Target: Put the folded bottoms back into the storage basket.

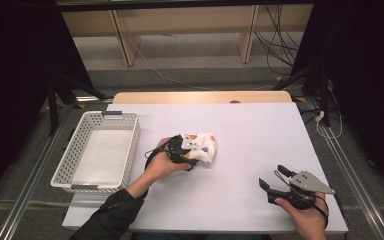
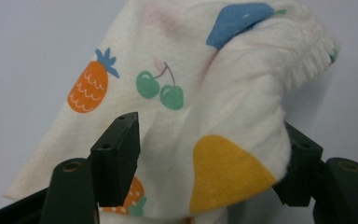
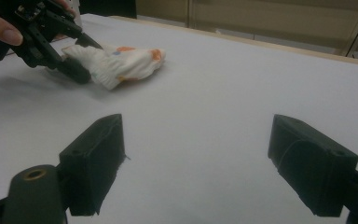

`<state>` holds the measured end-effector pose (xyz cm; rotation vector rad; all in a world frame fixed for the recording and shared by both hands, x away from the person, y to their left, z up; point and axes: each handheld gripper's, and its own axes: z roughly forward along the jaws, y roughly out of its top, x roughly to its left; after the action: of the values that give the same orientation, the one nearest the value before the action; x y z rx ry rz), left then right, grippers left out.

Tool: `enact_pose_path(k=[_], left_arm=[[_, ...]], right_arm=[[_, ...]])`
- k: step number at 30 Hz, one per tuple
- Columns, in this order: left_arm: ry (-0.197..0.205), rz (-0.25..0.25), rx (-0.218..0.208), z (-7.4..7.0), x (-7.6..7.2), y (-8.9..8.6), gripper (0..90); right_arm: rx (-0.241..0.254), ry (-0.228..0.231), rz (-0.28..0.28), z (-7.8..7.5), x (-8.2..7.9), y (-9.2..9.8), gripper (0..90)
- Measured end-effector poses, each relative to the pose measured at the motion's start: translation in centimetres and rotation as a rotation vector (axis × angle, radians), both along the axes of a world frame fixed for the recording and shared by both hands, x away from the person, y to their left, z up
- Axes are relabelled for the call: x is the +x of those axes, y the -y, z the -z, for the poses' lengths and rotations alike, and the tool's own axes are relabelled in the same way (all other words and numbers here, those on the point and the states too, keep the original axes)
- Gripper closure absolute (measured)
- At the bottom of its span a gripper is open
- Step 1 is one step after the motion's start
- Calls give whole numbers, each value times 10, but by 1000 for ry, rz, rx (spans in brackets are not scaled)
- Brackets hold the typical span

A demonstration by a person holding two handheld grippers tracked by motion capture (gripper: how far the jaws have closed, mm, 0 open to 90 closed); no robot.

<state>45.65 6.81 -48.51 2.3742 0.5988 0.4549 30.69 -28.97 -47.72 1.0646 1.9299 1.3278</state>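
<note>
Item, cloth (image 1: 201, 147): small white bundle printed with fruit (orange pineapple, green cherries, yellow and blue shapes); lies crumpled at the centre of the high view, on the table, just right of the left hand.
Left gripper (image 1: 184, 152): centre of the high view, tilted toward the cloth; in its own view the cloth (image 2: 205, 116) fills the gap between the two black jaws, the right jaw against the fabric's edge, the left jaw standing just clear in front of it. Jaws part-way apart, no grip pressed home.
Right gripper (image 1: 271, 186): lower right of the high view, held low over bare table, well apart from the cloth; jaws wide, nothing between them.
Basket (image 1: 133, 145): white perforated plastic, left of centre in the high view, near the left forearm; interior bare.
Table (image 1: 260, 135): white top, wooden strip along the far edge.
Cloth from the right gripper view (image 3: 121, 64): upper left of frame, with the left gripper (image 3: 70, 56) at it.
</note>
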Motion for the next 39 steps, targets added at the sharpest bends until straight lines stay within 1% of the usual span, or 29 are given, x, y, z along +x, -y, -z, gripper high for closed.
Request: enact_pose_path(k=[1, 2, 3, 4, 5, 7, 9, 11, 12, 14, 16, 18, 20, 25, 29, 31, 36, 39], left_arm=[[-8, 2, -4, 0, 0, 0, 364], [-21, 5, -7, -1, 1, -1, 411], [-38, 8, -16, 0, 2, -1, 411], [-59, 13, -28, 0, 2, -2, 446], [-78, 14, -41, 0, 3, -3, 501], [-98, 9, -61, 0, 5, -5, 508], [-101, 8, -69, 1, 5, -6, 522], [-100, 9, -65, 0, 4, -5, 541], [-100, 9, -64, 0, 4, -5, 566], [-101, 2, -65, 0, 4, -4, 577], [-100, 3, -67, 0, 3, -4, 616], [-96, -3, -74, 0, 3, -5, 631], [-92, -7, -75, 1, 3, -6, 663], [-65, -14, -73, 2, 0, -5, 705], [-43, -12, -70, 2, -2, -5, 728], [-35, -9, -62, 2, -4, -5, 736], [-24, -9, -49, 1, -6, -4, 755], [-17, -10, -45, 1, -7, -4, 762]], right_arm=[[-1, -1, 0, 0, 0, 0, 192], [0, -1, 0, 0, 0, 0, 192], [0, -1, 0, 0, 0, 0, 192], [-1, -3, 1, 0, 0, 0, 192], [-7, -7, 0, 0, 0, 0, 193], [-7, -7, 0, 0, 0, 0, 192], [-7, -7, 0, 0, 0, 0, 192], [0, -2, -1, 1, 0, -1, 192], [-1, -2, 0, 1, 0, -1, 193], [-2, -2, 0, 1, 0, -1, 192], [-4, -4, -2, 0, 0, -1, 192], [-7, -3, -3, 0, -1, -1, 192], [1, 3, -5, 0, 0, -2, 192], [-5, 0, -3, 1, 0, -2, 193], [-8, -7, -2, 2, 0, -2, 193], [-3, -6, -3, 2, 0, -2, 193], [-10, -9, -3, 2, -1, -2, 193], [-3, -4, -6, 2, 0, -2, 193]])
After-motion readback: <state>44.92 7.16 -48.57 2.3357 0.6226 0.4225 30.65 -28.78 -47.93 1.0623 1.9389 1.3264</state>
